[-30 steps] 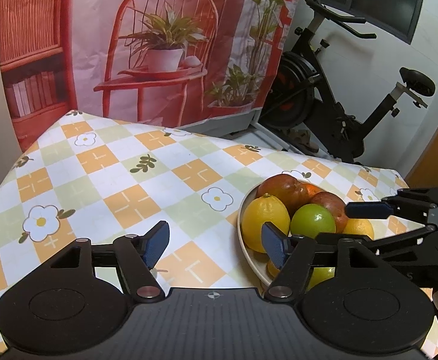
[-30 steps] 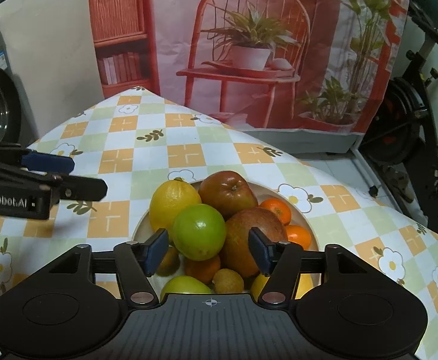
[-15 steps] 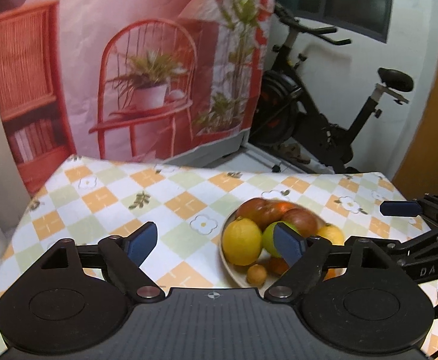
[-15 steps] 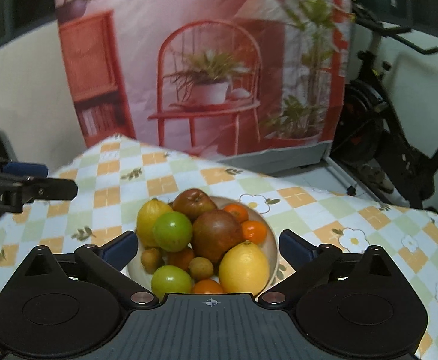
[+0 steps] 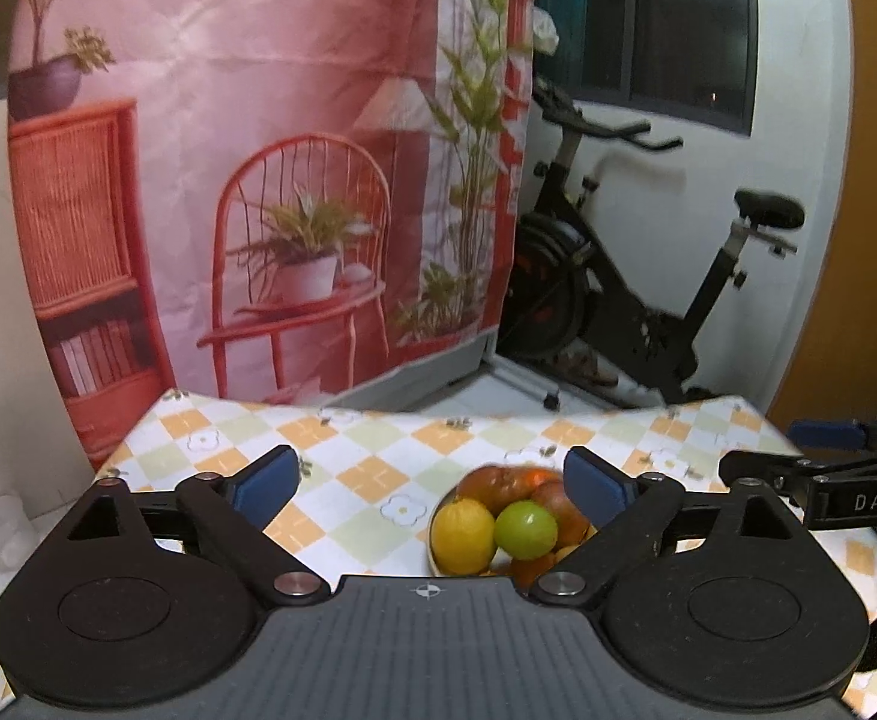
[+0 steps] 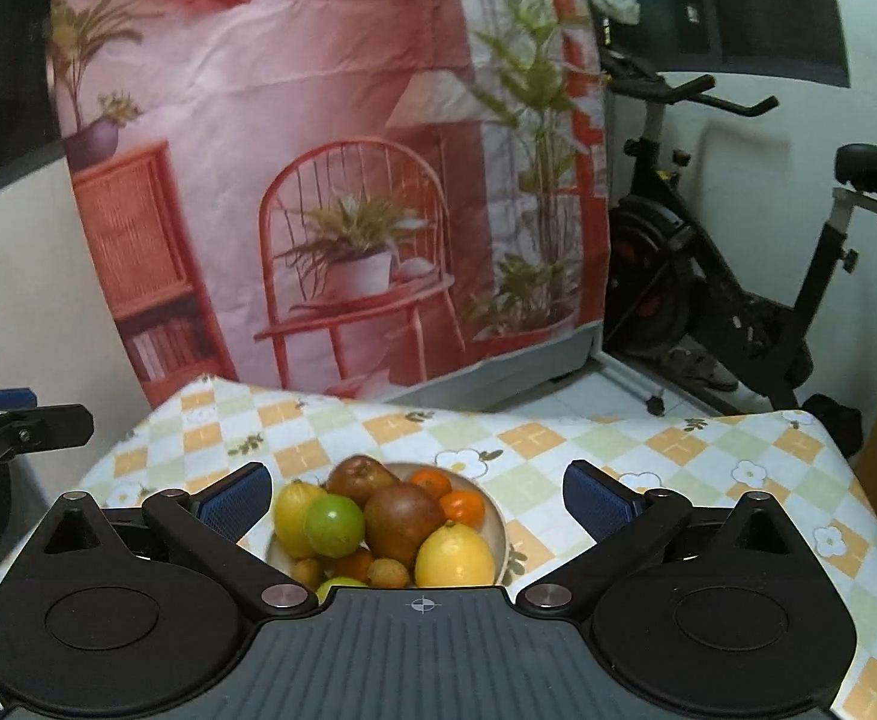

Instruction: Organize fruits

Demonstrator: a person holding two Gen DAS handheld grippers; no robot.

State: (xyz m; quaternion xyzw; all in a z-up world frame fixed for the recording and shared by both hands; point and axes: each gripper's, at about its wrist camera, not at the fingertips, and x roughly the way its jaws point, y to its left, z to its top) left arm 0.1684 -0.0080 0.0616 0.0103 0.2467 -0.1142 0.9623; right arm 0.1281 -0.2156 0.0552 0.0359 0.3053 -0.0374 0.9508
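fruits [image 6: 378, 525] all piled in bowl [image 6: 498, 525] | left gripper [image 5: 432, 483], right gripper [image 6: 417, 495] spread, empty | tablecloth [image 6: 558, 444] bare, task looks done

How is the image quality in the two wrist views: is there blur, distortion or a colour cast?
Left wrist view: fisheye bending at the edges, a warm dim cast, soft blur on the fruit bowl and exercise bike. Right wrist view: same curved distortion with dark corners; the bowl's fruit, such as the green fruit, looks a little sharper, and the backdrop is slightly soft.
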